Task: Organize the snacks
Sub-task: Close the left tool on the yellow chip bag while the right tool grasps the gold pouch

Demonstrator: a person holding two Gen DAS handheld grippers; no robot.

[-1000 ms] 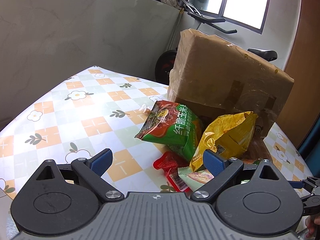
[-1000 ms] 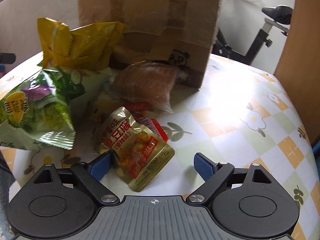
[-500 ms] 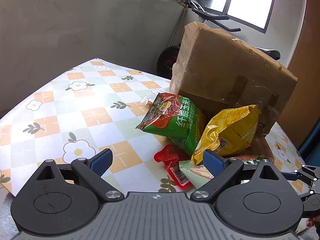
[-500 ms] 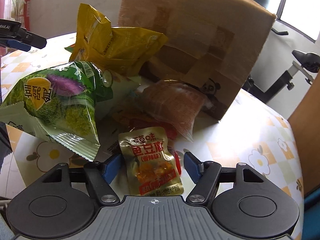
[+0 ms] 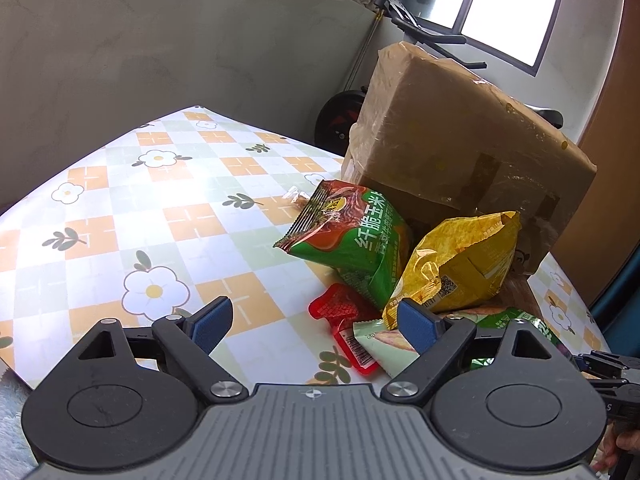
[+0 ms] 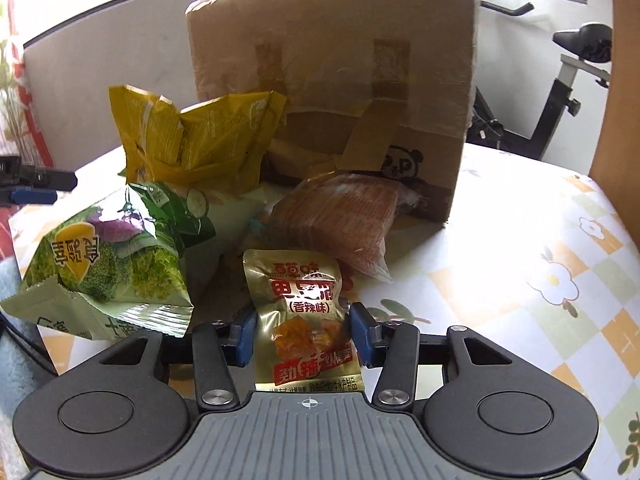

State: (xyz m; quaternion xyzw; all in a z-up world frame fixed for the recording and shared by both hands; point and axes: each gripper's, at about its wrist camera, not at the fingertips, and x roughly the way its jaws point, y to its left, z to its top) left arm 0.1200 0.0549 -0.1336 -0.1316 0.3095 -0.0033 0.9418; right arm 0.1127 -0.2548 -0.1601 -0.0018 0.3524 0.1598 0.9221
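Right gripper (image 6: 305, 332): blue pads have just been closing and now pinch a gold pouch (image 6: 305, 320) from both sides, clenched on it. Pouch stands upright between the jaws, red lettering facing the camera, its lower edge against the gripper body.

Left gripper (image 5: 308, 320): jaws have just narrowed slightly but stand wide, nothing between the pads, released. Bare tablecloth (image 5: 120, 216) shows between them. Its right pad sits just in front of the near edge of a yellow bag (image 5: 460, 264); contact cannot be told.

Snack pile, right wrist view: past the gold pouch lies a clear brown packet (image 6: 340, 220), resting on the cloth just in front of a cardboard box (image 6: 332, 60). Left of the pouch, a green vegetable bag (image 6: 108, 276) is tilted, with its near corner over the gripper's left arm. Behind that bag the yellow bag stands crumpled, leaning near the box's left side.

Left wrist view: a green-and-red bag (image 5: 352, 240) leans against the yellow bag. A small red sachet (image 5: 344, 320) lies flat on the cloth near the green-and-red bag's lower corner. A pale green packet (image 5: 384, 344) partly overlaps the sachet's right side. Box stands at the far end of the pile.

An exercise bike (image 6: 560, 80) is beyond the table, right of the box.
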